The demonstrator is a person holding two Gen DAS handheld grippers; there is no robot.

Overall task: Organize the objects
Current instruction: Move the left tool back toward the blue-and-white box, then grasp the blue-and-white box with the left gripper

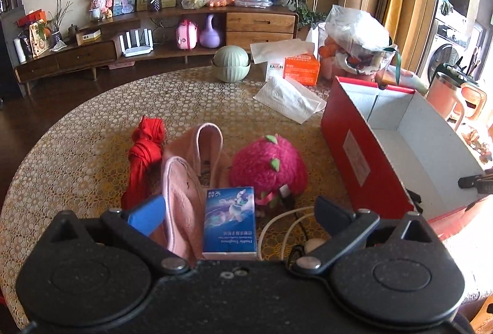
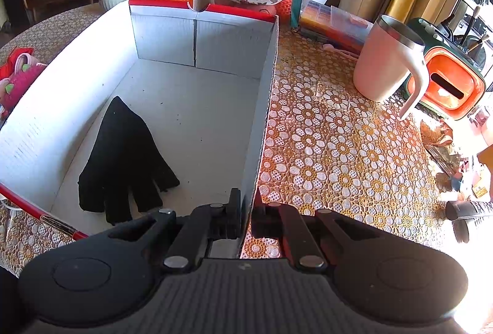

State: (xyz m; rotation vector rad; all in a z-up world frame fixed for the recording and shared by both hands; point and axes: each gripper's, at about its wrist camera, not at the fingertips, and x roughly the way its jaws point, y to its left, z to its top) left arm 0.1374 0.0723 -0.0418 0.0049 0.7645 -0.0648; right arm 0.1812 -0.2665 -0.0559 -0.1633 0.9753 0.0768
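The red cardboard box (image 1: 366, 155), white inside, stands open on the bench (image 1: 92, 130) with its lace-patterned cover, and everything else is placed here by it. The right tool (image 2: 245, 212) has its fingers drawn together on the near end of the box's right wall, one finger inside the box and one outside, so the thin cardboard is pinched between them. Inside the box, on its floor near the left wall and close to that clamped corner, lies a black glove (image 2: 123, 161), flat with its fingers toward the camera. To the left of the box, outside it, the left tool (image 1: 238, 210) hangs with its fingers spread wide apart and nothing pressed between them; the blue pad (image 1: 146, 215) of one finger shows. Between and just beyond those fingers sit a blue tissue pack (image 1: 229, 224), a pink slipper (image 1: 181, 204) with a second pink slipper (image 1: 209, 149) behind it, and a folded red cloth (image 1: 143, 158) farther left of the box. A pink plush dragon fruit (image 1: 268, 163) rests nearest the box's left wall, with a white cable (image 1: 277, 223) trailing in front of it. Beyond the box's far end lie loose tissues (image 1: 289, 99) and an orange tissue box (image 1: 300, 69). To the right of the box stands a white jug (image 2: 385, 63).
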